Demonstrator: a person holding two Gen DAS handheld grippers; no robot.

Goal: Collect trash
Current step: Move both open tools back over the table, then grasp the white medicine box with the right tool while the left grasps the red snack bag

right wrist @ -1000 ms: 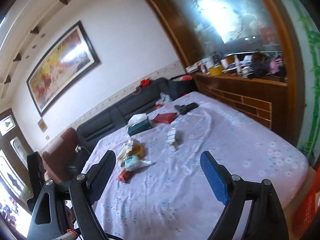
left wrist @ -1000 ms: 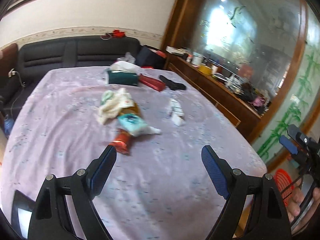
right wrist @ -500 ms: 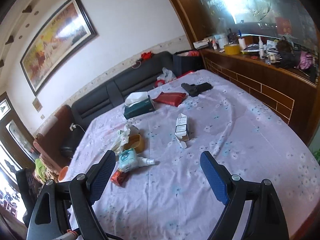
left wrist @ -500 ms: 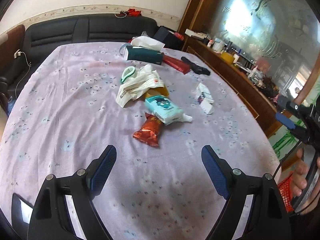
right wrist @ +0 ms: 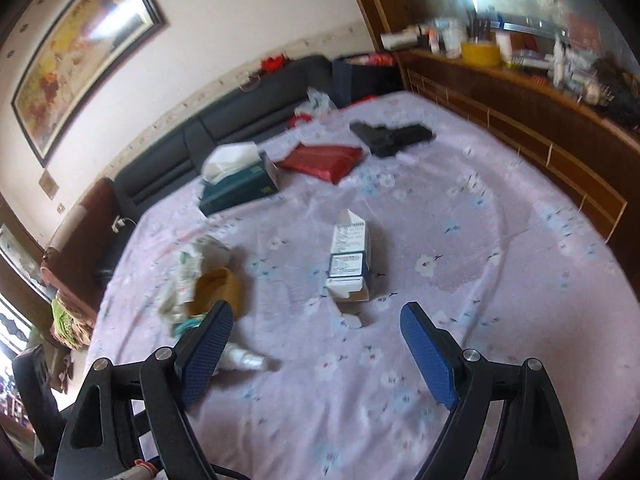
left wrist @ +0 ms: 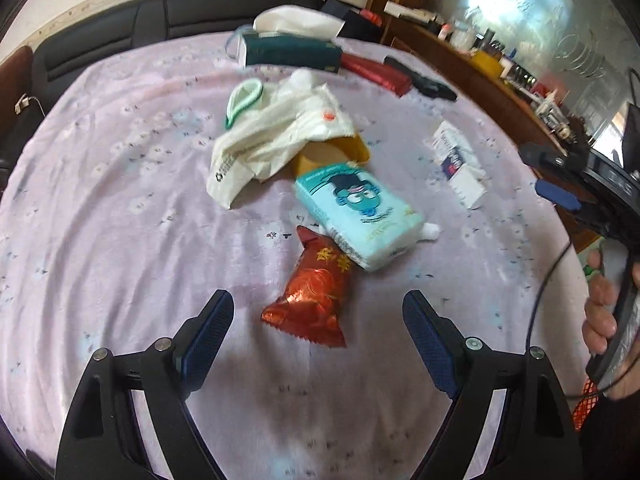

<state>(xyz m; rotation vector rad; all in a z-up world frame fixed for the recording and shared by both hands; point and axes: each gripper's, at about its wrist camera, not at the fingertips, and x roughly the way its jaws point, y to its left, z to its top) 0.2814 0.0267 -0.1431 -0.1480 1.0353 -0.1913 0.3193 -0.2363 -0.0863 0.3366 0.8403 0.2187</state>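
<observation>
On the lilac flowered tablecloth (left wrist: 120, 208) lies a heap of litter: a red foil wrapper (left wrist: 312, 296), a pale blue tissue pack (left wrist: 360, 212), a white plastic bag (left wrist: 276, 136) over a yellow cup (left wrist: 344, 152), and a torn white carton (left wrist: 460, 164). My left gripper (left wrist: 318, 328) hangs open just short of the red wrapper, nothing between its fingers. My right gripper (right wrist: 316, 340) is open too, right in front of the torn carton (right wrist: 348, 260); the yellow cup (right wrist: 216, 292) and plastic bag (right wrist: 188, 272) lie to its left. A hand holds the right gripper at the left view's right edge.
Farther back lie a green tissue box (left wrist: 292, 50), a red packet (left wrist: 376, 72) and a black pistol-shaped object (right wrist: 390, 136). A dark sofa (right wrist: 248, 120) runs behind the table, a cluttered wooden sideboard (right wrist: 540, 120) along the right. A red mesh basket (left wrist: 586, 408) shows below the table edge.
Both grippers have moved forward and down over the table and tilted down. The litter now looks much larger and closer. Neither gripper's opening has visibly changed.
</observation>
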